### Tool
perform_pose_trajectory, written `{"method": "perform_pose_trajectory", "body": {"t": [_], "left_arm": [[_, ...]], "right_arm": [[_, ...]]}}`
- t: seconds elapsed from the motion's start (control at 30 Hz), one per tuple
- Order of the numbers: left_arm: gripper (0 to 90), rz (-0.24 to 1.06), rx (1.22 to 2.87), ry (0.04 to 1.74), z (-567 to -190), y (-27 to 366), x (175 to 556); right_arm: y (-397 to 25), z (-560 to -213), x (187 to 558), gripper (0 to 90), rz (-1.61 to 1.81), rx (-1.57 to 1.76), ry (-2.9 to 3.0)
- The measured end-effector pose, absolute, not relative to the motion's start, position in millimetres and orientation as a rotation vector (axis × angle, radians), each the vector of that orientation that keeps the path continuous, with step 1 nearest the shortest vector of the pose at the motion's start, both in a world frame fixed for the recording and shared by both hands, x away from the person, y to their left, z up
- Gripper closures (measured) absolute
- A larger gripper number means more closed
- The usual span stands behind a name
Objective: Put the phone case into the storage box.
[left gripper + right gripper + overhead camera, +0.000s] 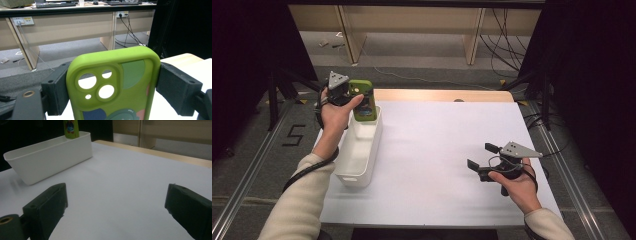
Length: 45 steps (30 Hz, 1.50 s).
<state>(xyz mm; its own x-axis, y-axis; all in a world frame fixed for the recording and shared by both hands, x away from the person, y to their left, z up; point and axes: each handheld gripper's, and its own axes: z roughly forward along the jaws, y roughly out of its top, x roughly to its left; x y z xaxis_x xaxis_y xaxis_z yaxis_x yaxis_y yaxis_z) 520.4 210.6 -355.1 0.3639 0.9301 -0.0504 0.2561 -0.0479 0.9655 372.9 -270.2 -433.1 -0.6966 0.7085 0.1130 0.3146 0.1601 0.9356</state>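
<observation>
The left gripper is held up over the far end of the white bin, at the far left of the counter, and its fingers are clamped on a lime-green phone case. In the left gripper view the case stands upright between the two black pads, one pressed against each long edge, with its back toward the camera — the camera cut-outs sit in a raised block at the upper left, and patches of darker green, pink and blue mark the rest of the back. In the high view the lower end of the case hangs just above or just inside the bin's far end; I cannot tell whether it touches the rim. The right gripper view shows the case's lower part standing behind the bin's far wall.

The bin is long and narrow, lying along the left edge of the white counter sheet, its inside bare as far as can be seen.

The right gripper sits low over the near right part of the counter, well apart from the bin, held in the person's right hand. Its fingers are spread wide with nothing between them — just bare white counter beneath
</observation>
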Motion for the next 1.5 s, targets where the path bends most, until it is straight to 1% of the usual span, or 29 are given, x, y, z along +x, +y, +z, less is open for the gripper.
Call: {"method": "perform_pose_trajectory", "body": {"t": [1.5], "left_arm": [[17.9,0.791,1.541,1.111,-356.1,208.8,531.8]], "right_arm": [[-270.0,-433.5,373.0,6.3,1.551,0.975,2.094]]}}
